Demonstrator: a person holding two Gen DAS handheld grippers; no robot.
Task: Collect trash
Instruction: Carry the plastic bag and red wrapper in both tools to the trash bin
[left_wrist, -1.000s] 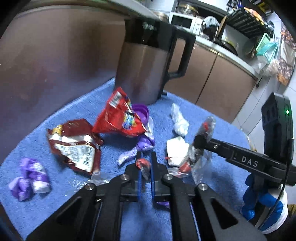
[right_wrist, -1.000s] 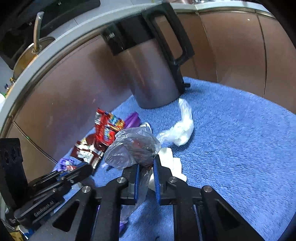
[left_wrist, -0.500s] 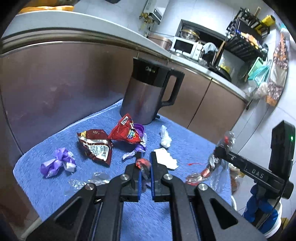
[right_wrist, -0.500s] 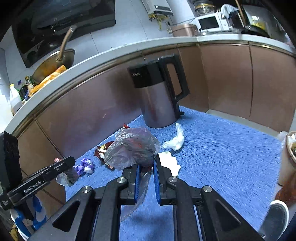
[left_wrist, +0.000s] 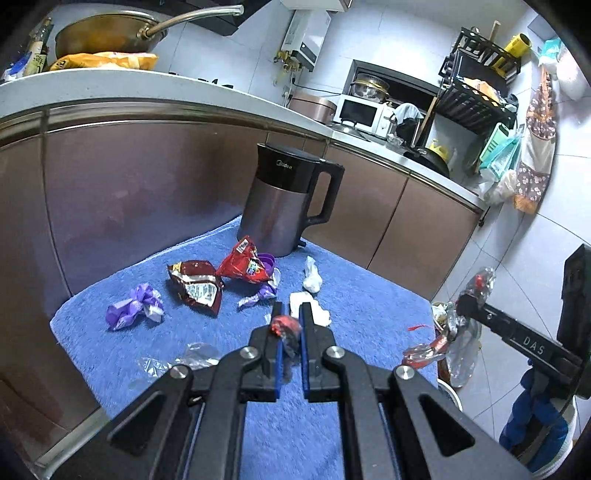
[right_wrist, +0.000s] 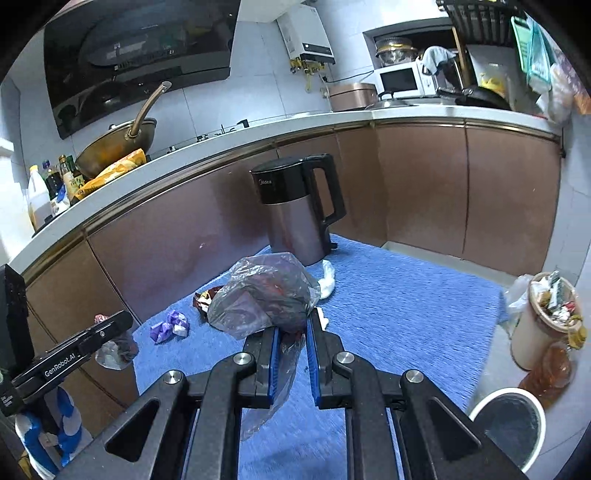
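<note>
Close up, the left tool (left_wrist: 289, 325) is pinched on a small red wrapper (left_wrist: 282, 325), with its two blue pads nearly together. The right tool (right_wrist: 291, 328) is squeezed on a crinkly clear bag (right_wrist: 264, 299) that has something dark and red inside, and the bag hangs loose above the blue towel (right_wrist: 388, 310). So the step in hand looks like carrying: both tools have picked up trash and hold it up over the desk. Just past them, more trash lies on the towel: a white tissue (left_wrist: 308, 308), a clear plastic scrap (left_wrist: 192, 356), a purple wrapper (left_wrist: 133, 306), a dark red packet (left_wrist: 197, 288) and a bright red packet (left_wrist: 245, 264). Farther back stands a kettle (left_wrist: 286, 201) beside another white wad (left_wrist: 312, 278). Off the right edge of the towel, a tan bin (right_wrist: 543, 321) is full to the top, and a white bin (right_wrist: 511, 424) sits lower and nearer. Next, I think each tool should move over a bin, likely the white one since it has room, then open up and let go. After that, the pieces left on the towel need picking up too.
</note>
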